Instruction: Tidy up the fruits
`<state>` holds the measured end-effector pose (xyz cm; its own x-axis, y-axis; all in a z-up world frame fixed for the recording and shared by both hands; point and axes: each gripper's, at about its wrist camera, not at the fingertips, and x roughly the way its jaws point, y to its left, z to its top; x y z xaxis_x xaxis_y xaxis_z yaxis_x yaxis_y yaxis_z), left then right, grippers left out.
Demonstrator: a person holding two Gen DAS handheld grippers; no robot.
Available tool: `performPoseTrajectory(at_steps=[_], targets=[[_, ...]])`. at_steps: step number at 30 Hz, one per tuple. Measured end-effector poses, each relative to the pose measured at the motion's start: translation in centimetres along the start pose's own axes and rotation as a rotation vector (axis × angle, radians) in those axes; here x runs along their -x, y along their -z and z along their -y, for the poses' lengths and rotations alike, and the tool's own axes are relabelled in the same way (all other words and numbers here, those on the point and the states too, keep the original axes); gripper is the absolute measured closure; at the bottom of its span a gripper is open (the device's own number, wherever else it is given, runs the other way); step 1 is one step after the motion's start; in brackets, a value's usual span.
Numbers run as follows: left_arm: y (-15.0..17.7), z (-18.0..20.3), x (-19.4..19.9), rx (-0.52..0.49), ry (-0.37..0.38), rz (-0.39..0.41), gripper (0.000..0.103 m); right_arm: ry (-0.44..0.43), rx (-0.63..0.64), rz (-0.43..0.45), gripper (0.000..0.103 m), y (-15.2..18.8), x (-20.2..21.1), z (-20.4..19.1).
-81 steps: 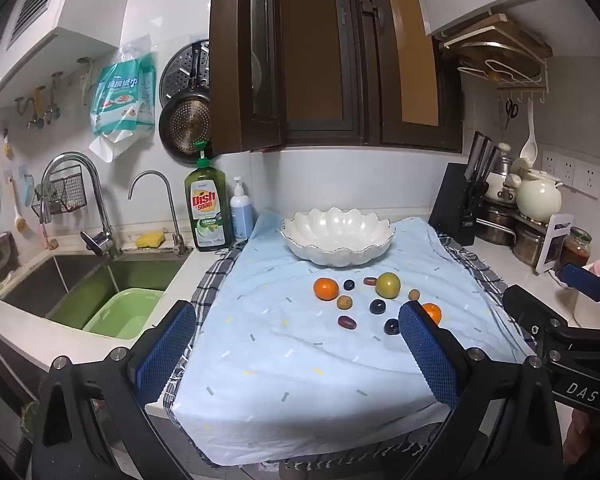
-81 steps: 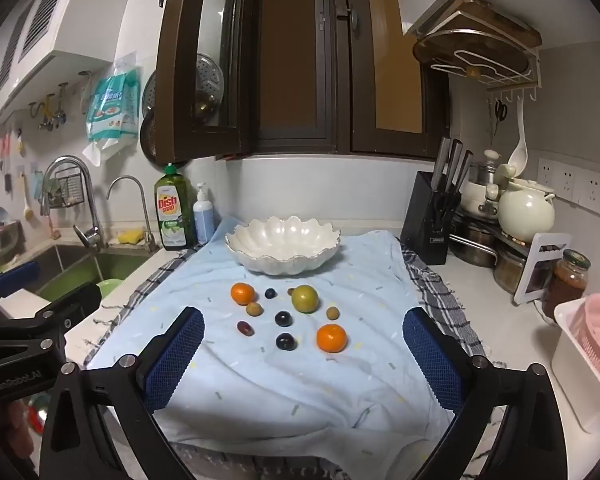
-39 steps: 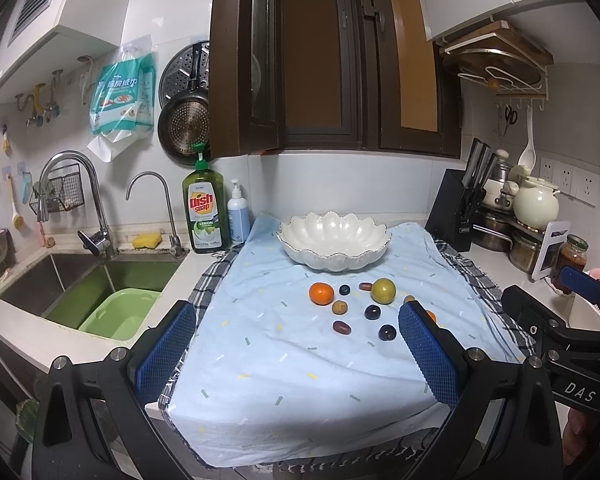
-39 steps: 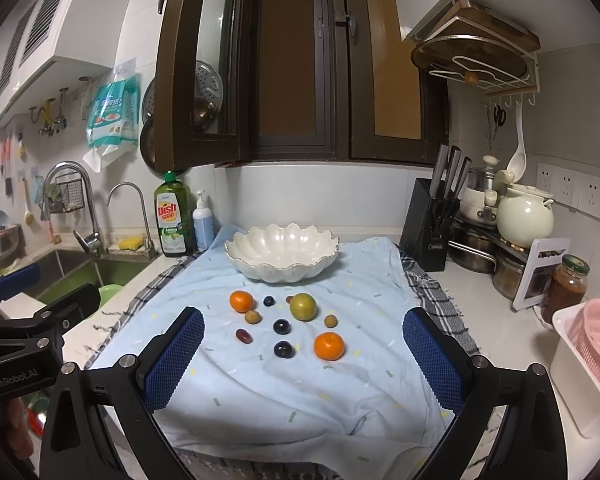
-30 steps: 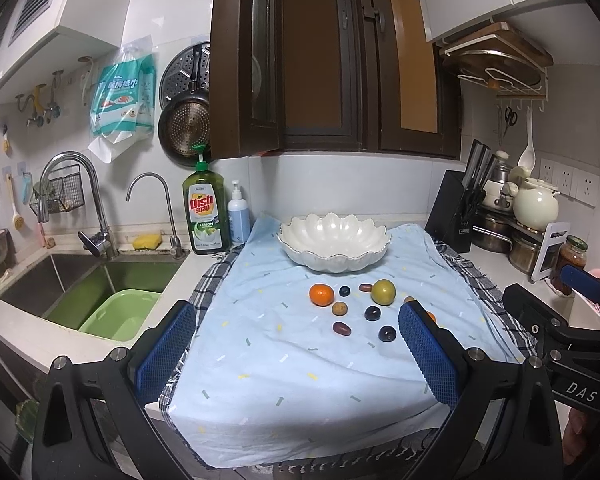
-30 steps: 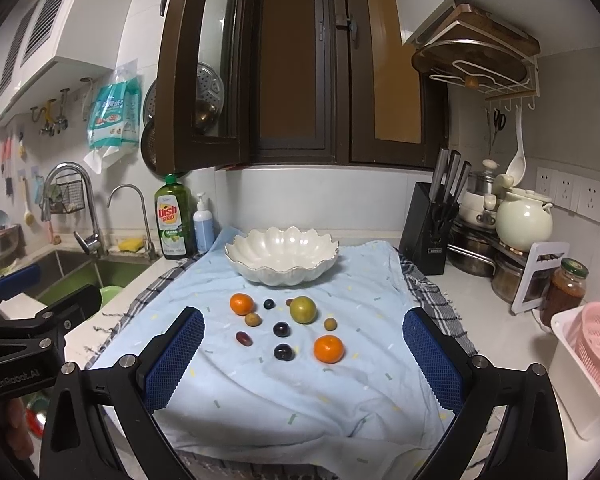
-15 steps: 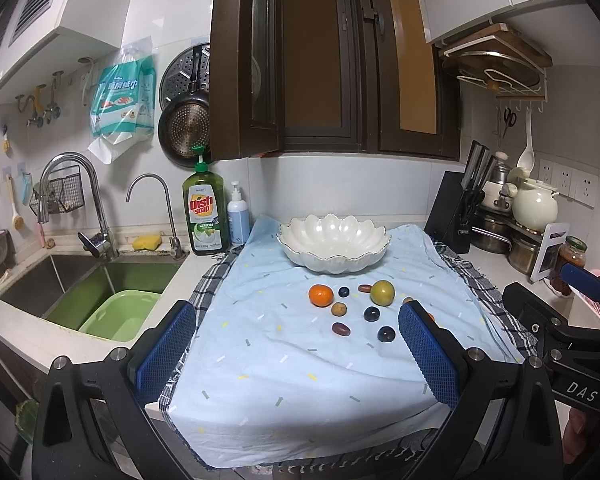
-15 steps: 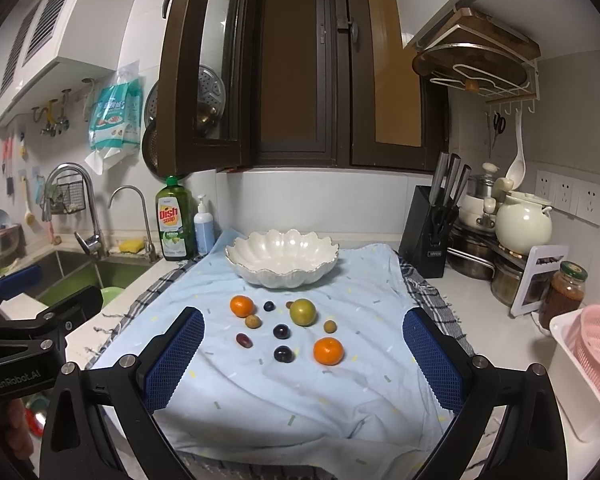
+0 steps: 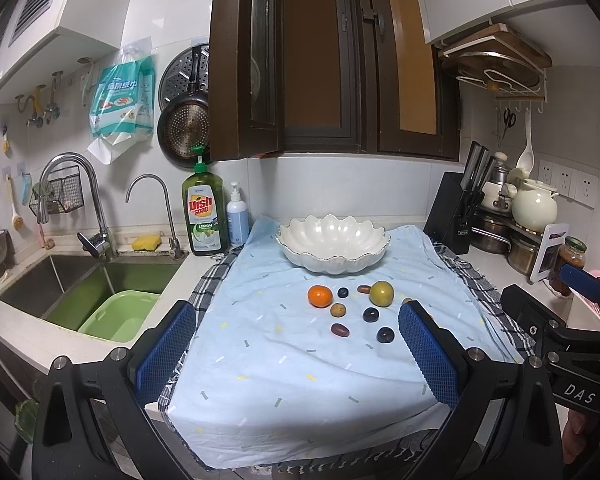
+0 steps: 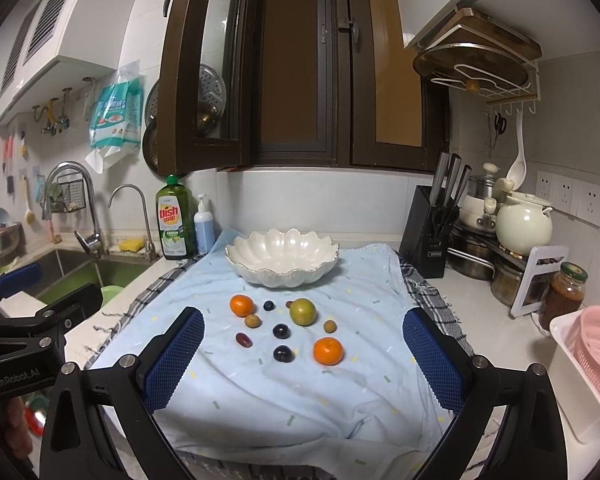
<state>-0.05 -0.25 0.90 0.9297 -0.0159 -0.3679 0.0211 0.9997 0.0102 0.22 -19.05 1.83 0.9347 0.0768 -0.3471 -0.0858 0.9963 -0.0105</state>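
Observation:
A white scalloped bowl (image 9: 334,244) (image 10: 281,258) stands empty at the back of a light blue cloth (image 9: 292,356) (image 10: 300,392). In front of it lie loose fruits: two oranges (image 10: 241,305) (image 10: 328,351), a green round fruit (image 10: 302,311) (image 9: 381,293), several dark grapes (image 10: 283,353) and small brown fruits (image 10: 252,320). One orange (image 9: 319,296) shows in the left wrist view; the other is hidden behind a finger. My left gripper (image 9: 296,354) and right gripper (image 10: 300,364) are both open, held back over the cloth's near edge, holding nothing.
A sink (image 9: 80,280) with a green basin (image 9: 118,316) lies to the left, with dish soap (image 9: 204,210) behind. A knife block (image 10: 430,232), pots and a jar (image 10: 562,294) stand on the right, and a pink colander (image 10: 596,346) in a white rack.
Both grippers have drawn back and risen slightly from the fruits, which look smaller and farther now. Both stay open. No fruit has moved.

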Motion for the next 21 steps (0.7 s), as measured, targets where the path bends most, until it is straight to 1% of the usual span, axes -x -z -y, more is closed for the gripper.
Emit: performPoseTrajectory(at_steps=[8, 13, 17, 20, 21], targets=[[-0.2, 0.3, -0.3, -0.002, 0.014, -0.011, 0.000, 0.000, 0.003, -0.004, 0.002, 0.0, -0.1, -0.1], [0.0, 0.3, -1.6, -0.023, 0.003, -0.031, 0.000, 0.005, 0.011, -0.023, 0.002, 0.5, -1.0, -0.3], [0.3, 0.3, -3.2, -0.043, 0.048, -0.078, 0.000, 0.002, 0.017, -0.050, 0.002, 1.1, -2.4, -0.5], [0.5, 0.3, -4.4, -0.066, 0.059, -0.090, 0.000, -0.009, 0.017, -0.067, 0.002, 1.4, -3.5, -0.6], [0.5, 0.3, -4.9, -0.076, 0.062, -0.090, 0.000, -0.010, 0.017, -0.071, 0.004, 1.5, -3.9, -0.7]])
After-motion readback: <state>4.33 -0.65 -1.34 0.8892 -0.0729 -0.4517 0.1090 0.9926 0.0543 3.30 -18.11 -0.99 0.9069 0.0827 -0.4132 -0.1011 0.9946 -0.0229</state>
